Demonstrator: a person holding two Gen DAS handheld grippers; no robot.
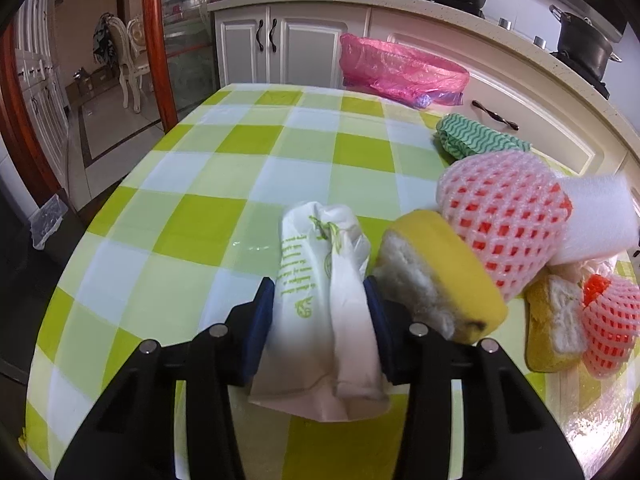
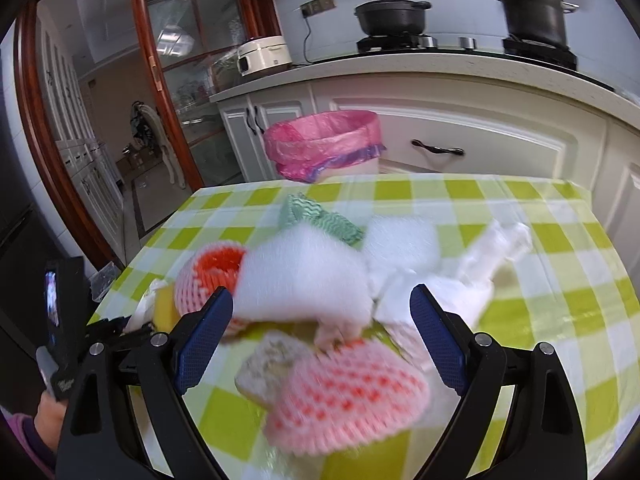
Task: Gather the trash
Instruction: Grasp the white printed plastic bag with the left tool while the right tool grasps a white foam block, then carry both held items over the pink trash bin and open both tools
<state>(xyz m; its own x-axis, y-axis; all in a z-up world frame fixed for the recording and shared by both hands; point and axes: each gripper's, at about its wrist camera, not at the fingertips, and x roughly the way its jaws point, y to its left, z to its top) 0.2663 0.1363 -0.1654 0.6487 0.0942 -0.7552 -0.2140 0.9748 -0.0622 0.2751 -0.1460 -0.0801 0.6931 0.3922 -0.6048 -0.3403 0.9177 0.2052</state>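
the left gripper [image 1: 320, 316] has its blue-padded jaws pressed against a crumpled white plastic bag with green print [image 1: 320, 300], pinching it just above the green-and-white checked tablecloth [image 1: 192, 184]. hard against its right finger sits a yellow rind piece with white pith [image 1: 436, 276], and beyond that a pink foam fruit net over something red [image 1: 504, 216], a white foam sheet roll [image 1: 596, 220], a second rind piece [image 1: 552, 324] and a second pink net [image 1: 608, 320], all crowded together. farther ahead to the right lies a green zigzag-patterned cloth [image 1: 476, 140]. past the far table edge stands a bin lined with a pink plastic bag [image 1: 400, 68].

the right gripper [image 2: 320, 320] points down at the same heap with its jaws spread wide and nothing clamped; the blurred white foam piece [image 2: 304, 276] and a pink net [image 2: 344, 400] lie between and below its fingers. to its left the other gripper's black body and a hand in a purple sleeve [image 2: 44, 416] show at the frame's edge.

counted: two grippers, two pink nets, two rind pieces, one printed bag, one green cloth, one lined bin, two black pots [image 2: 392, 16] on the stove behind.
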